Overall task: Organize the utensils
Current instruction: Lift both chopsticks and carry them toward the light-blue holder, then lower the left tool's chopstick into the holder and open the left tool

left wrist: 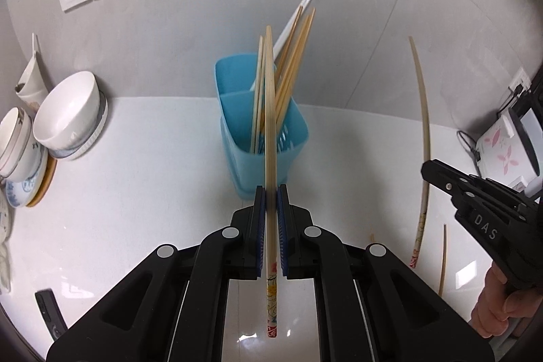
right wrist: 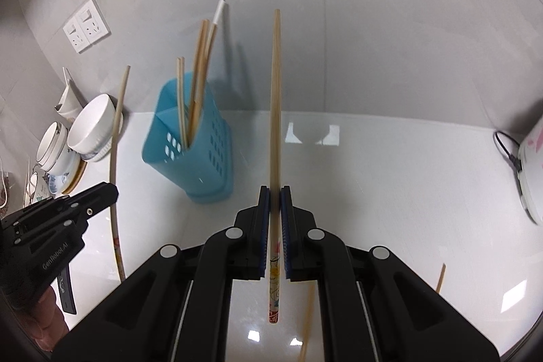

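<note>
Both grippers, left gripper (left wrist: 271,192) and right gripper (right wrist: 275,192), each clamp 1 bamboo chopstick (left wrist: 269,111) near its painted end; light, stiff, slick, likely pivots; blue holder (left wrist: 261,131) mid-frame.

Chopsticks (left wrist: 288,70) in holder (left wrist: 292,138), bowls (left wrist: 68,114) left

"DAS" is read on the right tongs (left wrist: 428,172); "GenRobot.AI" is read on the left tongs (right wrist: 110,192).

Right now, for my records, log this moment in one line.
left gripper: shut on chopstick | right gripper: shut on second chopstick | blue holder: several chopsticks inside
</note>
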`<state>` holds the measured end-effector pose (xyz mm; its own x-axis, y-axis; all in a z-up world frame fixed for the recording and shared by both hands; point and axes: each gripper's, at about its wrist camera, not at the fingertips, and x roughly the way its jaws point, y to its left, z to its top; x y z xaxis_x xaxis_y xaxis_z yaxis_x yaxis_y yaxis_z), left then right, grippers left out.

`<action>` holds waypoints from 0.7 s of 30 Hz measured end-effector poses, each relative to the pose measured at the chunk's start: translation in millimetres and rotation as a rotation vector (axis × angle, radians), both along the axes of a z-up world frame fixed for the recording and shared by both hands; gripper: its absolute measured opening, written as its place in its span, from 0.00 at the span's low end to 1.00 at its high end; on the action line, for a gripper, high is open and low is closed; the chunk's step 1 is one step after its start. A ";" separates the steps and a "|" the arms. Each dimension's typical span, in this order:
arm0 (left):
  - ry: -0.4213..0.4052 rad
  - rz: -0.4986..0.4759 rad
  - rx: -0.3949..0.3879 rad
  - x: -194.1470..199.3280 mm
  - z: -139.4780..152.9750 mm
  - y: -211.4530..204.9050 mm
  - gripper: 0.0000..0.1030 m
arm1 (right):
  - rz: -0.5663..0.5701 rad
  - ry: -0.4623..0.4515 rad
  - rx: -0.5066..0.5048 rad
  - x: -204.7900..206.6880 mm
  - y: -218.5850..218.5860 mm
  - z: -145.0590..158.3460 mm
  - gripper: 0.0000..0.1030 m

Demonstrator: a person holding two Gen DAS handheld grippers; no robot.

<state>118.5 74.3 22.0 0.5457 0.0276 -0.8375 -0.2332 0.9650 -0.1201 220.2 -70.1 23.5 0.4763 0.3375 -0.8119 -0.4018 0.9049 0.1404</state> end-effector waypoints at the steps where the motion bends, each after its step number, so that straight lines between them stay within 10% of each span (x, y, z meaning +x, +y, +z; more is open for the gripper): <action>1: -0.011 -0.001 -0.004 2.2 2.1 2.2 0.06 | 0.003 -0.005 0.003 1.7 3.4 1.8 0.06; 21: -0.299 0.029 -0.090 44.8 41.2 44.9 0.06 | 0.014 -0.076 0.080 57.8 45.0 23.9 0.06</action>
